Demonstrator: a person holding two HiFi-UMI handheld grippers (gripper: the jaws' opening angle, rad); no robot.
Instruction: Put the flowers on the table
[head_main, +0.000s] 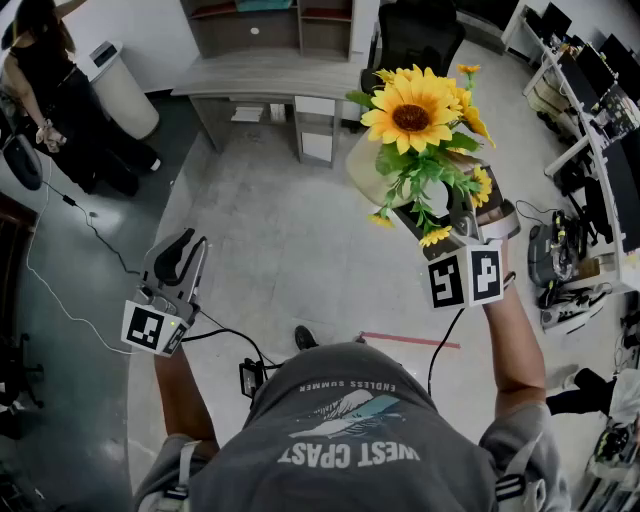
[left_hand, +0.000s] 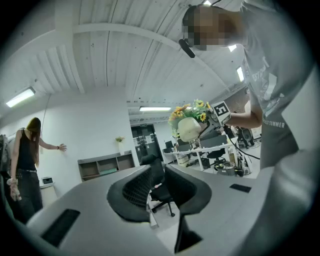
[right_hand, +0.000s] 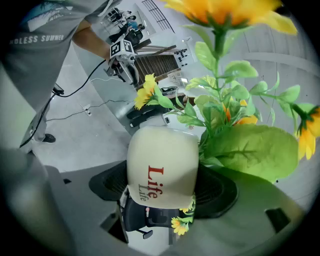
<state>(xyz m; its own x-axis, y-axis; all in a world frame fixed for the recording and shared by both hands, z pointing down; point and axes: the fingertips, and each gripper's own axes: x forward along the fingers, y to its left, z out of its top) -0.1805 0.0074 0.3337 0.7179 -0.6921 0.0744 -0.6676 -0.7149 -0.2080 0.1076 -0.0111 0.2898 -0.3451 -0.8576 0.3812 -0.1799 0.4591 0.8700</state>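
**Right gripper carrying the flowers, tabletop not yet reached**

Right gripper (right_hand: 162, 187) is clamping a cream vase (right_hand: 160, 165) between its two pads, with the jaws standing very wide around the rounded body. The flowers (head_main: 412, 115), a bunch of sunflowers with green leaves, are sticking out of that vase and leaning away from the person. The whole thing is hanging in the air above the floor (head_main: 300, 250), well apart from the grey tabletop (head_main: 265, 75) at the far side of the room. Left gripper (head_main: 185, 255) is holding nothing. Its jaws are standing slightly apart, and only a distant office chair is showing through the gap.

Judging from this, the carry is under way and the placing is yet to come.

Several things could be going wrong from here:
- The vase looks smooth and curved, and the pads are gripping it at full stretch. It could be slipping or twisting under the weight of the top-heavy bunch.
- The vase is tilting, so the stems might be sliding out if it tips further.
- A shelf unit is standing at the tabletop's back edge, and the tall blooms could be catching on it as the vase comes down.
- Setting the vase close to the near edge or at a slant risks it toppling once the jaws let go.
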